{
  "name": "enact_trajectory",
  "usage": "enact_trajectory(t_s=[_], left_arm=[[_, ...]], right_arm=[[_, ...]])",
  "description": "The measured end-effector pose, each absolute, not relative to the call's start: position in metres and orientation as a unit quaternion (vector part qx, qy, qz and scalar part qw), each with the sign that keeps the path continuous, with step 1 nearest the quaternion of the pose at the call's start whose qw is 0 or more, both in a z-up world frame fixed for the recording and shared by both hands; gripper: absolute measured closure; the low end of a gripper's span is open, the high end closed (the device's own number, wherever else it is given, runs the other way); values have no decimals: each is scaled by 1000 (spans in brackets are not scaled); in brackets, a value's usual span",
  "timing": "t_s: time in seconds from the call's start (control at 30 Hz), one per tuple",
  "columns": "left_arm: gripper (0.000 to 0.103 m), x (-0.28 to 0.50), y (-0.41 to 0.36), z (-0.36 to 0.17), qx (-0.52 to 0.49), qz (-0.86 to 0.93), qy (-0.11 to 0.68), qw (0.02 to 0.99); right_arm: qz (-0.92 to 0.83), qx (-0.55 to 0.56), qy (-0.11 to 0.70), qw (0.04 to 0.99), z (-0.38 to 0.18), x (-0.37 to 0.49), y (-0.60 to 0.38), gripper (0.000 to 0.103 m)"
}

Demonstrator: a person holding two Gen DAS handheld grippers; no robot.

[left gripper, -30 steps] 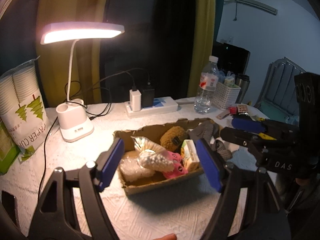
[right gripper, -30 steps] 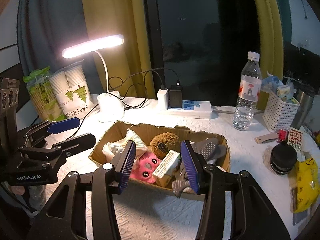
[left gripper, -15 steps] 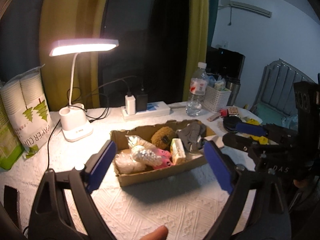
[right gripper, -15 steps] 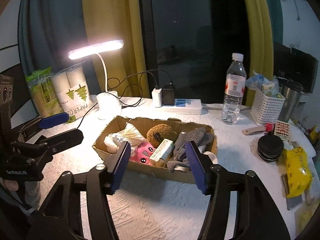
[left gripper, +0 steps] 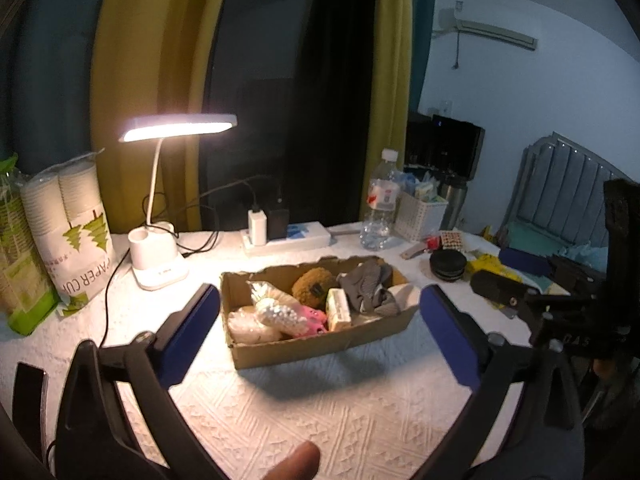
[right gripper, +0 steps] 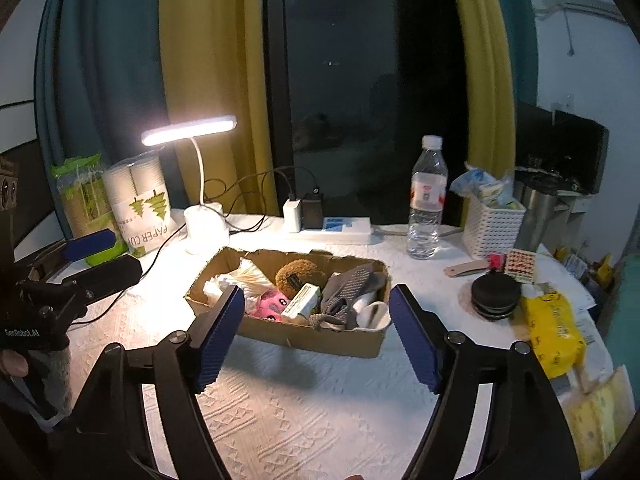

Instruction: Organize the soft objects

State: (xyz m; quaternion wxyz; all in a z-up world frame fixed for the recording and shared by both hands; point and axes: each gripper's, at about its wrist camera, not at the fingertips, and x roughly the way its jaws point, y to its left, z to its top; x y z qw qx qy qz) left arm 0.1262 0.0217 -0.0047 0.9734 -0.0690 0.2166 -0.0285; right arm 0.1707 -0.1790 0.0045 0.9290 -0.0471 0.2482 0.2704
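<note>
Now, with both your left tongs (left gripper: 320,334) and right tongs (right gripper: 316,334) spread wide and empty, the cardboard box (right gripper: 320,338) just ahead holds light, squashy things: pinch the grey sock (right gripper: 348,290) mid-fold.

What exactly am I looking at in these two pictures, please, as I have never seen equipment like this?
No robot here: a person holds a handheld two-finger gripper in each hand, each with a fisheye camera looking along its fingers. One picture is from the left gripper, the other from the right gripper; each also shows the other at its edge. Both are open and hold nothing. On the white tablecloth sits a cardboard box of soft things: a brown plush, a pink toy, grey socks. Behind it stand a lit desk lamp and a water bottle.
</note>
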Motion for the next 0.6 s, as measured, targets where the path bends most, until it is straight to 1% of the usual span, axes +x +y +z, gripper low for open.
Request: enact_trajectory(t_s=[0.3, 0.6], left_arm=[[2, 102, 15, 17, -56, -14, 204, 977], [2, 71, 16, 38, -47, -6, 169, 985]], right_arm=[[250, -41, 217, 943, 30, 140, -193, 25], [236, -34, 193, 952, 49, 108, -204, 25]])
